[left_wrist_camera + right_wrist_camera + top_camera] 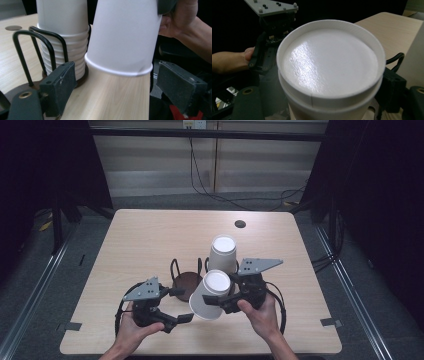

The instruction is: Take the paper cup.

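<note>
Pale wood tabletop [145, 235] lies under everything. My left tool [181, 305] sits low at the near edge, released, its jaws apart with nothing between them. Just right of it a dark wire rack [186, 279] holds a stack of white cups [222, 251]. My right tool [216, 301] is clenched on one upturned paper cup [210, 292], tilted, in front of the stack.

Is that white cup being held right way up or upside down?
Upside down, and tilted. The white cup in the right gripper shows its closed base on top, and the left gripper view shows its rolled rim at the bottom.
</note>
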Demonstrator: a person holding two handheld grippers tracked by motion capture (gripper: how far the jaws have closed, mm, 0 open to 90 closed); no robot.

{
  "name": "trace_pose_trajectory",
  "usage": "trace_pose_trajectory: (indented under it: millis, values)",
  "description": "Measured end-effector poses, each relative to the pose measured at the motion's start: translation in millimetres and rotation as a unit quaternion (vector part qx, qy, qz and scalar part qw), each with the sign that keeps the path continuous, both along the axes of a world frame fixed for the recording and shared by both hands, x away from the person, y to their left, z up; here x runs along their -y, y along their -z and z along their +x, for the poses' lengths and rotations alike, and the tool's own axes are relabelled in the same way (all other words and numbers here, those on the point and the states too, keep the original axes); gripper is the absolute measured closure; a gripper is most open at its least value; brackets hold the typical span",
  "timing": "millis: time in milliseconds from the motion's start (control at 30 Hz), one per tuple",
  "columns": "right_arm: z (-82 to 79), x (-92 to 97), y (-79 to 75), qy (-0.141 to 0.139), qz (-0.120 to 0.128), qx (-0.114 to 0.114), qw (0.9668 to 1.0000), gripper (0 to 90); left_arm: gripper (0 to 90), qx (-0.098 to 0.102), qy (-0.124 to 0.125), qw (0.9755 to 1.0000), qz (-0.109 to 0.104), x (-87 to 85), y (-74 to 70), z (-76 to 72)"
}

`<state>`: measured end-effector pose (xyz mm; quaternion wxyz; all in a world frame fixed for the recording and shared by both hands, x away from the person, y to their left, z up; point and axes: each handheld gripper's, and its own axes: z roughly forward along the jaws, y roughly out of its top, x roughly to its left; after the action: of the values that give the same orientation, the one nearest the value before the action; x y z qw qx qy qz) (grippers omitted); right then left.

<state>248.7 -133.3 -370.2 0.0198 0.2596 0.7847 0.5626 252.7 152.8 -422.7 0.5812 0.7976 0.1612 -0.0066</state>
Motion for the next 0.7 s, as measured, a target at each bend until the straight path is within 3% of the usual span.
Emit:
trace_pose_trajectory:
  millis: [133, 333, 633, 700]
  values:
    - [1.0, -8.4, 7.2, -0.011, -0.011, -0.006, 0.9999, 23.3, 15.8, 0.002, 0.005, 1.0, 0.002, 3.3, 2.6, 0.8]
    - [3.0, -12.7, 11.2, -0.021, -0.008, -0.017, 0.9996, 23.6, 15.8, 0.005, 0.017, 0.9998, 0.001, 5.5, 7.4, 0.7]
    - [4.2, -25.5, 16.7, -0.039, -0.012, -0.026, 0.9988, 23.9, 14.8, -0.002, 0.034, 0.9994, -0.011, 10.4, 14.6, 2.0]
    - [4.2, -29.0, 17.0, -0.043, -0.01, -0.026, 0.9987, 23.9, 11.8, -0.014, 0.04, 0.999, -0.01, 15.1, 18.0, 3.9]
